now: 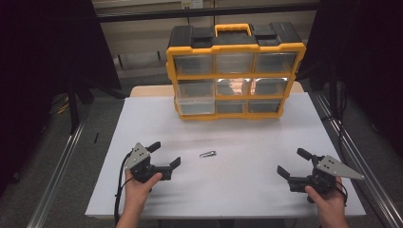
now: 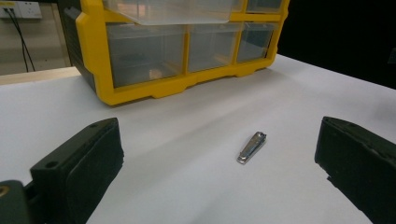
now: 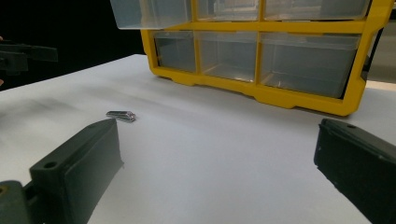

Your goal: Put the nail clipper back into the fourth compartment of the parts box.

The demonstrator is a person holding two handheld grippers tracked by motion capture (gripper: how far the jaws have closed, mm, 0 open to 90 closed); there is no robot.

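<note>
Item: small chrome metal nail clipper (image 1: 207,154), lying flat on the white surface (image 1: 237,190), well apart from the far yellow-framed plastic drawer organiser with clear drawers (image 1: 235,76). Position: near the middle of the surface, a little left of centre, between the two grippers but not midway. Left gripper (image 1: 166,155): black two-jaw tool with a grey plate, held in the person's left hand (image 1: 139,185) at the near left; jaws spread wide, empty, pointing right and slightly far. The clipper lies just to the right of them; in the left gripper view the clipper (image 2: 251,147) sits ahead between the jaws, nearer the right-hand one. Right gripper (image 1: 293,164): same type, held at the near right; jaws likewise wide apart and empty, pointing left. The clipper is well apart from it; in the right gripper view the clipper (image 3: 121,115) appears far off to the left. Long axis: in the high view it runs roughly left to right with a slight tilt, so it lies close to in line with the left jaws' reach rather than across them. Judgement: the left gripper is clearly the nearer; a pick would likely call for a turn of that wrist so the jaws close across the clipper's narrow width. Organiser note: the left drawer of the middle row (image 1: 195,99) stands pulled out; the others look shut.
</note>
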